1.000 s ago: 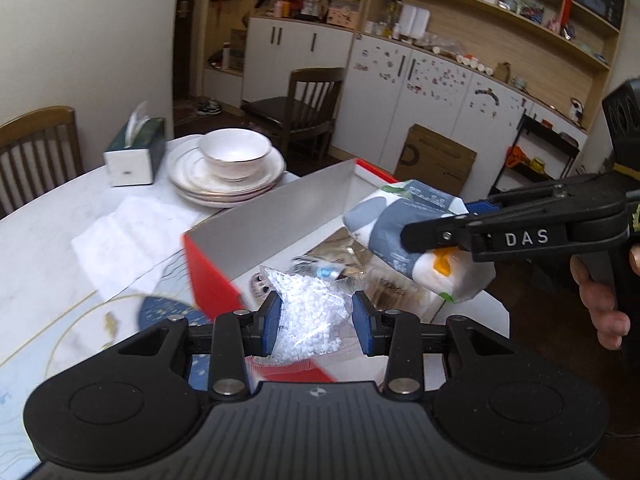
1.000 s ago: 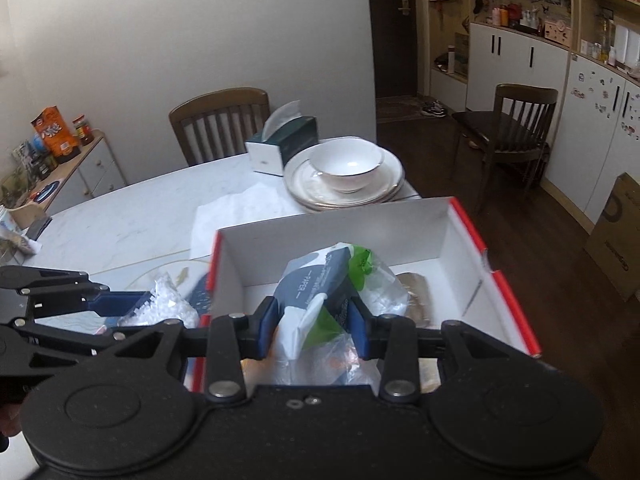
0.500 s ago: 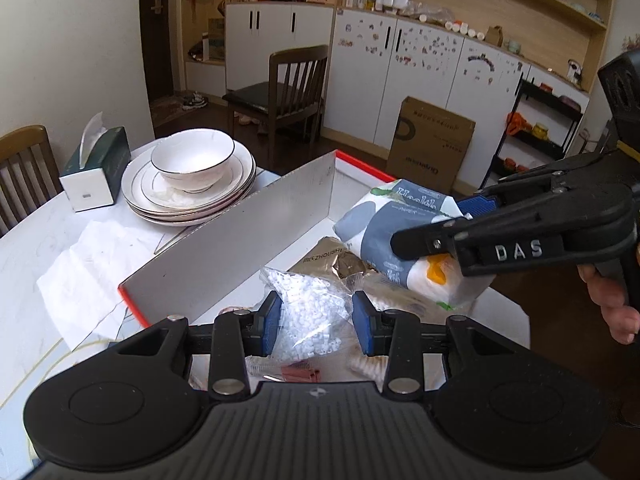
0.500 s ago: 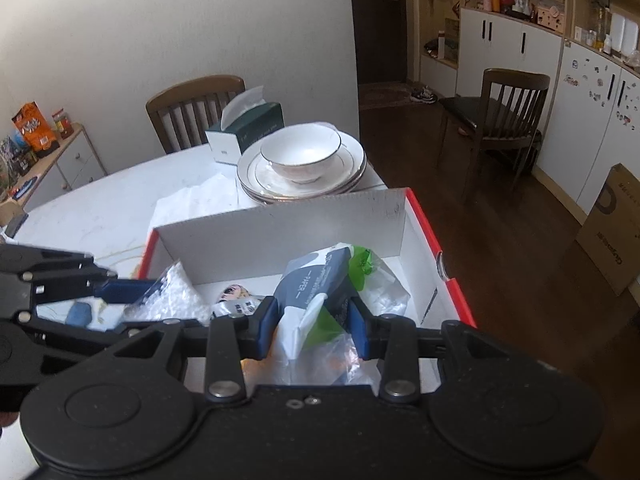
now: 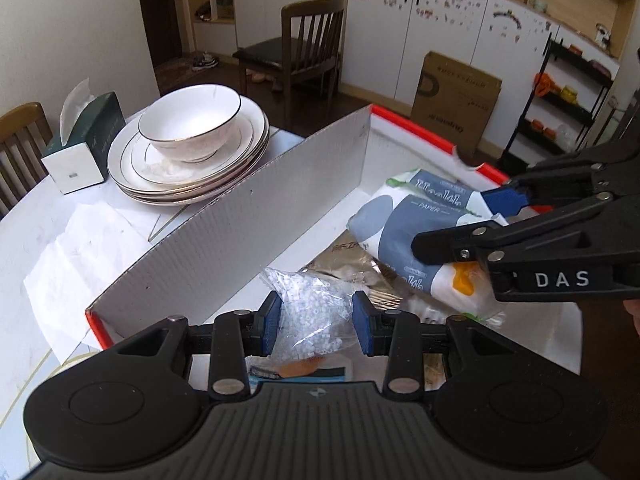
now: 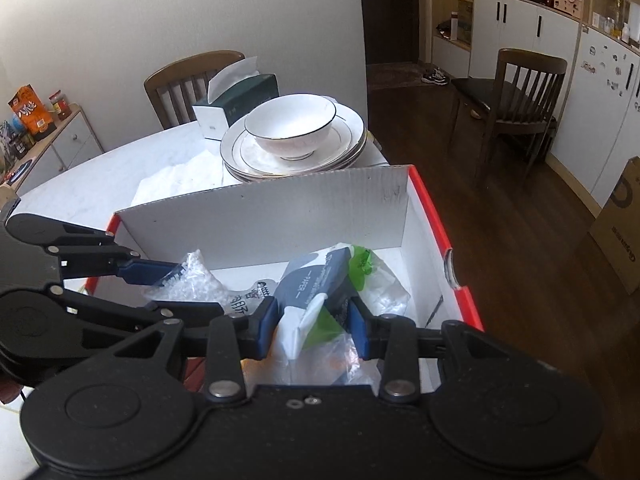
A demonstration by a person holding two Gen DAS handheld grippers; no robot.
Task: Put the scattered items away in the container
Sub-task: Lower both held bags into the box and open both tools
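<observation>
A red-edged white cardboard box (image 5: 288, 200) stands on the table, also in the right wrist view (image 6: 280, 212). My left gripper (image 5: 314, 322) is shut on a clear bag of white beads (image 5: 312, 304) and holds it over the box's inside; the bag also shows in the right wrist view (image 6: 192, 284). My right gripper (image 6: 312, 326) is shut on a blue and white tissue pack in a plastic bag (image 6: 316, 288), held over the box's right half; the pack also shows in the left wrist view (image 5: 424, 220). Other packets (image 5: 352, 256) lie on the box floor.
A stack of white plates with a bowl (image 5: 192, 148) and a green tissue box (image 5: 84, 140) stand behind the cardboard box. White paper napkins (image 5: 80, 244) lie on the marble table. Wooden chairs (image 6: 520, 92) and cabinets stand beyond the table.
Both grippers moved forward over the box with their loads. The bead bag went from above the box's near red rim to over its inside. The tissue pack sank lower into the box.
</observation>
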